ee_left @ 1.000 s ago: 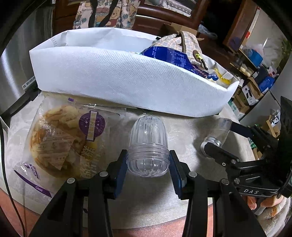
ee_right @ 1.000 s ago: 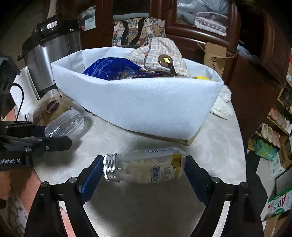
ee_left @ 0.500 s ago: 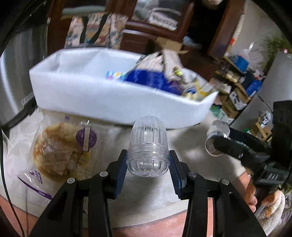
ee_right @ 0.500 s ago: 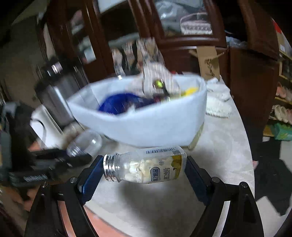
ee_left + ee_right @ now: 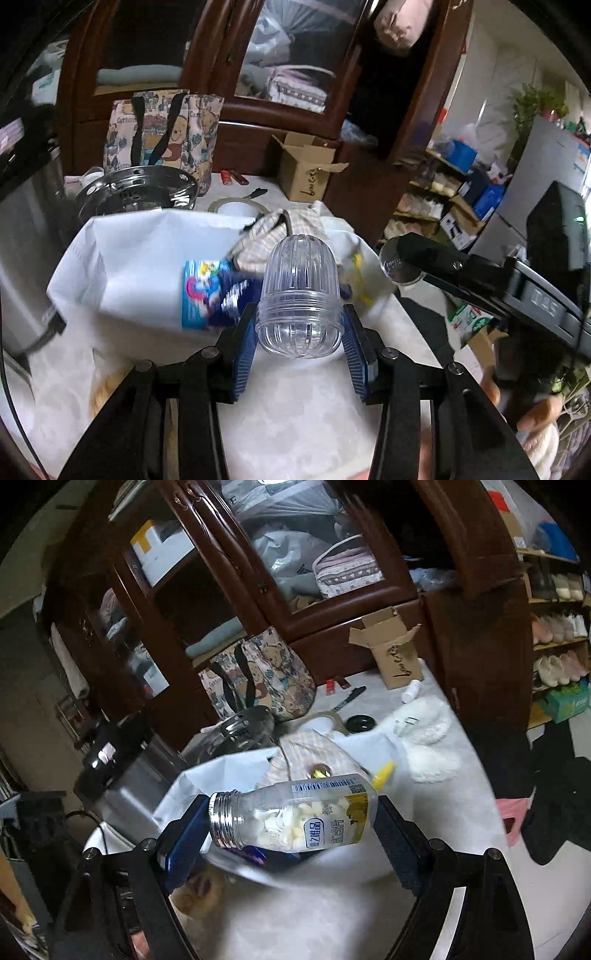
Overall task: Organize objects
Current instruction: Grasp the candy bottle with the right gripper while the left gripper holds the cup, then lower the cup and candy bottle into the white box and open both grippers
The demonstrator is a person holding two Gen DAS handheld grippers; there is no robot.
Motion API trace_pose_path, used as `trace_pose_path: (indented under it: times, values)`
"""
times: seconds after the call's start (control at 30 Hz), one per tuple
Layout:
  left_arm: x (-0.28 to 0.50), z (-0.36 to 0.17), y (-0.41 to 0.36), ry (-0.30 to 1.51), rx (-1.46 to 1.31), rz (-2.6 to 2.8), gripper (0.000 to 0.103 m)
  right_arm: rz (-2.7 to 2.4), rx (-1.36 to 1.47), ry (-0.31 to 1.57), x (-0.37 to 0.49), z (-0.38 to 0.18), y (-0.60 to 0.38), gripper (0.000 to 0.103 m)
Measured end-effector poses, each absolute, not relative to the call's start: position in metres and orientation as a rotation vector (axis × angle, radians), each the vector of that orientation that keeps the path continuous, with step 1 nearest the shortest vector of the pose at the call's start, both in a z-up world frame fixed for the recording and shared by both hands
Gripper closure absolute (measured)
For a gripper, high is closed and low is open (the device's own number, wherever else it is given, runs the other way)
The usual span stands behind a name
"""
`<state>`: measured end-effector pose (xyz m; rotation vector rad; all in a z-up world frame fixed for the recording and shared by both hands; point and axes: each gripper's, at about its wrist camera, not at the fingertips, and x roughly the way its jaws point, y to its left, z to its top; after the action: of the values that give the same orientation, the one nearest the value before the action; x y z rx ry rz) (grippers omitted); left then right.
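My left gripper [image 5: 299, 339] is shut on a clear ribbed plastic dome cap [image 5: 299, 295], held in the air in front of the white fabric bin [image 5: 147, 266]. The bin holds a blue snack packet [image 5: 210, 295] and a checked cloth [image 5: 273, 232]. My right gripper [image 5: 291, 827] is shut lengthwise on a clear bottle of pale tablets [image 5: 295, 816], its silver threaded neck to the left, tilted above the white bin [image 5: 221, 775]. In the left wrist view the right gripper's finger [image 5: 443, 266] and the bottle's silver neck [image 5: 399, 264] appear at right.
A steel steamer pot [image 5: 140, 192], a cartoon-print tote bag [image 5: 162, 129], a small cardboard box [image 5: 306, 170], tape roll, pen and a fluffy white item [image 5: 424, 738] lie behind the bin. A dark wooden cabinet stands beyond. A snack bag lies low left, blurred.
Both grippers have risen off the table with their loads. The views now look over the bin's rim into it; the right gripper has rolled, tilting the bottle.
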<state>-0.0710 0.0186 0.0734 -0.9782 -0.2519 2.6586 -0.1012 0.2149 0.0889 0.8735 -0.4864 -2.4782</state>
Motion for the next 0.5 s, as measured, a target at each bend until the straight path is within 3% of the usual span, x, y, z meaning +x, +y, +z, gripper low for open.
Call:
trace_pose_path:
  times: [0.17,0.3,0.5]
  values:
    - [-0.104,0.072,0.017,-0.290,-0.987,2.672,0.059,-2.442,0.957,-0.661,-0.134,0.077,0.210,0.016]
    - [-0.122,0.056,0.005,-0.441,-1.014,2.626,0.057,-2.361,0.934,-0.857,-0.150,0.054,0.218,0.015]
    - [-0.122,0.049,-0.009,-0.590,-0.987,2.577,0.054,-2.435,0.903,-0.795,-0.149,0.057,0.214,0.015]
